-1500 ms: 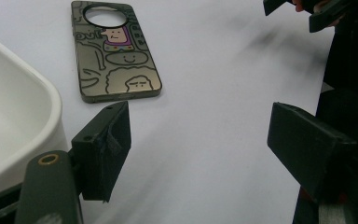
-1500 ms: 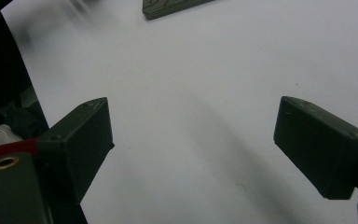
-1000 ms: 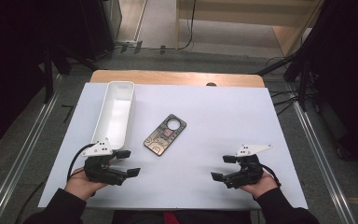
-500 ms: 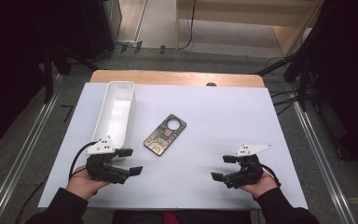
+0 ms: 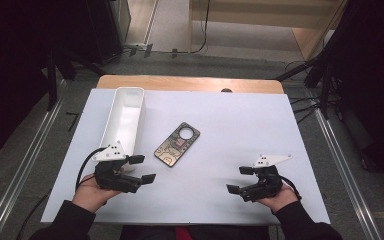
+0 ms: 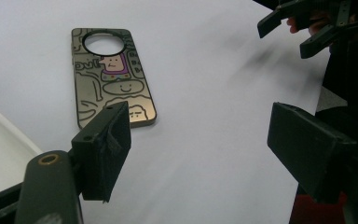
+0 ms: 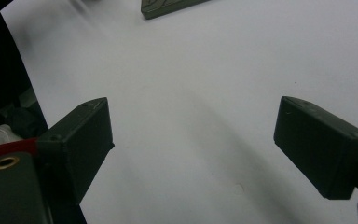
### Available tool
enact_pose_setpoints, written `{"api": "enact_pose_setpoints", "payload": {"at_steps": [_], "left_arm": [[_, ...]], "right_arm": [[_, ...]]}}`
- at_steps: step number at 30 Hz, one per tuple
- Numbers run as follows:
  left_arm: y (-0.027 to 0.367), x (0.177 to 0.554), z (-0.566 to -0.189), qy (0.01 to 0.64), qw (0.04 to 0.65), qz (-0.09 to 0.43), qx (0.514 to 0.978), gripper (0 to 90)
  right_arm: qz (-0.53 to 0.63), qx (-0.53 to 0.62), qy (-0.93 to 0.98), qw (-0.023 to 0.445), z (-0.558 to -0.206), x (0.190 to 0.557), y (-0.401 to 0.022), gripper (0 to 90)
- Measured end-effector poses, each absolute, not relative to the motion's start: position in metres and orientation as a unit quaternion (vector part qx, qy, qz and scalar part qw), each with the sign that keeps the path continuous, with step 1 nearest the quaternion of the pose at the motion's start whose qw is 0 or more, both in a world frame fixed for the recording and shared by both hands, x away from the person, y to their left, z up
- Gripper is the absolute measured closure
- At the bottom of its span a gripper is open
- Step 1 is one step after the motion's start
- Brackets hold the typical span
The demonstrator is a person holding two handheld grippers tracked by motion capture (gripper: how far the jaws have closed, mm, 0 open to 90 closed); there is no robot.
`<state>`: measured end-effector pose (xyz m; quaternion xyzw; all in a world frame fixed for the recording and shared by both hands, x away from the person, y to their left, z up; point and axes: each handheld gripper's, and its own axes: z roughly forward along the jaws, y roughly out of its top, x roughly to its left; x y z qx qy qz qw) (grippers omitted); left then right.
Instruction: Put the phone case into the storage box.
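Note:
A bronze phone case with cartoon drawings and a round camera hole lies flat near the middle of the white table; in the left gripper view the phone case is ahead and to the left of the jaws. My left gripper is held at the front left, short of the case, and stands open with nothing between its jaws. My right gripper is held at the front right, open over bare table. One corner of the phone case lies at the top edge of the right gripper view.
A long white tray stands at the left, just beyond my left gripper, and its rim lies beside the left jaw. The white table sheet ends at a wooden strip at the back. The right gripper sits at the far side of the left gripper view.
My left gripper has edged slightly towards the phone case. The right gripper has kept still, and both stay open.

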<state>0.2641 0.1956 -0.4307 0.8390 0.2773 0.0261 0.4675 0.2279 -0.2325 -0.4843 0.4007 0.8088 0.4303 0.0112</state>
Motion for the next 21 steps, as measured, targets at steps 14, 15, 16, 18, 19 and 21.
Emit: {"api": "enact_pose_setpoints", "payload": {"at_steps": [14,15,16,18,19,21], "left_arm": [[0.184,0.268,-0.426,0.272,0.469,0.026,0.840,21.2],[0.184,0.268,-0.426,0.272,0.469,0.026,0.840,21.2],[0.181,0.268,-0.425,0.268,0.470,0.027,0.841,21.2],[0.180,0.269,-0.424,0.268,0.468,0.027,0.842,21.2],[0.179,0.269,-0.423,0.268,0.467,0.024,0.842,21.2],[0.176,0.270,-0.423,0.267,0.469,0.021,0.842,21.2]], "right_arm": [[0.431,0.399,0.809,0.011,-0.484,0.228,-0.233,10.7],[0.431,0.399,0.809,0.011,-0.484,0.228,-0.233,10.7],[0.431,0.399,0.809,0.011,-0.484,0.228,-0.233,10.7],[0.432,0.399,0.809,0.011,-0.484,0.228,-0.233,10.7],[0.432,0.399,0.809,0.011,-0.484,0.228,-0.233,10.7],[0.432,0.400,0.808,0.012,-0.484,0.228,-0.234,10.7]]}}
